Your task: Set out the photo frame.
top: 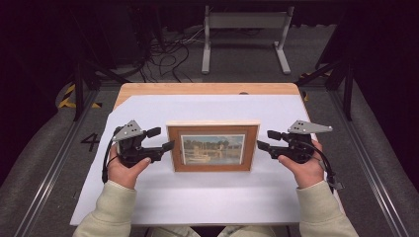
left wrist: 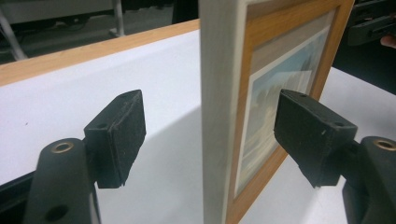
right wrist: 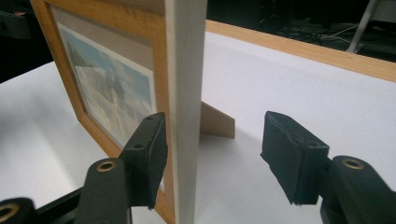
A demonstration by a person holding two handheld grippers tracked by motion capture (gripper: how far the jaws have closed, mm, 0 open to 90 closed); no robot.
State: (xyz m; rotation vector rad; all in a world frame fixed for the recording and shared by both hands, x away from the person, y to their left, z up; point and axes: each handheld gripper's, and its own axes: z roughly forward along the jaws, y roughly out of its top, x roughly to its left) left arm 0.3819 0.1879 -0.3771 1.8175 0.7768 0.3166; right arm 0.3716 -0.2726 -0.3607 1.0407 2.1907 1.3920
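Fingers (left wrist: 116,135) wide, clear of frame (top: 213,146)

Picture frame (top: 213,146) stands upright near the middle of the surface (top: 197,197), on the sheet (top: 163,205) that covers all but the far strip of it, propped from behind by a stand (right wrist: 215,121) resting on the sheet. Left hand-held gripper (top: 161,140) sits just beside the frame's left edge, right hand-held gripper (top: 269,140) just beside its right edge, each with that edge between its jaws, pads apart from it. Beyond the surface's far edge, on the floor, a metal stand (top: 245,34) and cables (top: 168,54).
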